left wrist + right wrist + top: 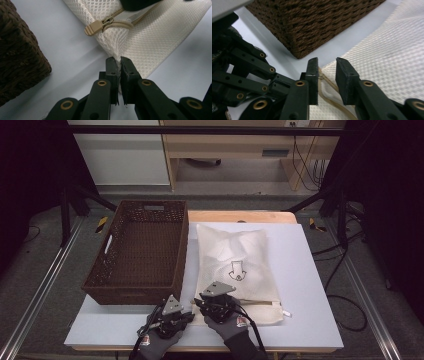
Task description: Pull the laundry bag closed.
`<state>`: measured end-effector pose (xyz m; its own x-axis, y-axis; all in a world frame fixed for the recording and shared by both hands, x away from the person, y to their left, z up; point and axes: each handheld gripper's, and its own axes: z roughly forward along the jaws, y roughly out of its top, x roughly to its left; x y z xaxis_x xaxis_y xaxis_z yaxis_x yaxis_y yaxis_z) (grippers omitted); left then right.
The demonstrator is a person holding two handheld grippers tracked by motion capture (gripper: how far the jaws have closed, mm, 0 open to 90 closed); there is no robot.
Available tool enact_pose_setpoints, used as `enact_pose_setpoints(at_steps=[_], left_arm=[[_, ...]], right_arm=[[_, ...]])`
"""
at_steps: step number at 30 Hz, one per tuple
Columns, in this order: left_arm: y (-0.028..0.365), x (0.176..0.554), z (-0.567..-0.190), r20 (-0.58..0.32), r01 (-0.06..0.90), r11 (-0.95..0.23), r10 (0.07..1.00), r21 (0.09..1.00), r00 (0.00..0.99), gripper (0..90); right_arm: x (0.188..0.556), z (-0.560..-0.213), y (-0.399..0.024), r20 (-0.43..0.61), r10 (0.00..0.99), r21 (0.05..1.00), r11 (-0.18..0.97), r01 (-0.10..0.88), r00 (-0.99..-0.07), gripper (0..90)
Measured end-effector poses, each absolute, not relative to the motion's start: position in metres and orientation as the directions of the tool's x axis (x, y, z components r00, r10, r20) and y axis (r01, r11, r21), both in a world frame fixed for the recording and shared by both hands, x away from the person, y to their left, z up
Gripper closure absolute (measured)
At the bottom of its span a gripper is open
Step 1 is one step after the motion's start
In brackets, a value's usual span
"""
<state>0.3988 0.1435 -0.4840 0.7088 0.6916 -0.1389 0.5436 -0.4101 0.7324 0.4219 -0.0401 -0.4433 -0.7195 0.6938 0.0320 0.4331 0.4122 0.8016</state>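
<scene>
Mesh bag (152, 32) corner pinched in left tongs (119, 62).

White mesh zip bag (235, 265) lies flat beside the basket (140, 250).

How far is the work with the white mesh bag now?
Done: the left tool pinches the corner of the white mesh laundry bag. In hand: the right tool stands open over the bag's edge near the beige zipper pull. Left: working the zipper; the brown woven basket is empty.
</scene>
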Motion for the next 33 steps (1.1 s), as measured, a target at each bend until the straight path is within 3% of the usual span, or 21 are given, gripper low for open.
enact_pose_setpoints(at_steps=[18,24,33], left_arm=[[0.144,0.399,-0.485,-0.137,0.537,-0.410,0.688,0.738,0.713,84.1],[0.144,0.399,-0.485,-0.134,0.535,-0.411,0.687,0.739,0.714,84.0],[0.144,0.399,-0.485,-0.136,0.536,-0.412,0.687,0.737,0.714,84.0]], right_arm=[[0.433,-0.466,-0.006,-0.037,0.706,0.749,0.488,0.448,-0.707,69.1],[0.431,-0.465,-0.005,-0.076,0.725,0.746,0.497,0.444,-0.684,79.4],[0.426,-0.448,-0.017,-0.022,0.730,0.775,0.444,0.449,-0.683,81.2]])
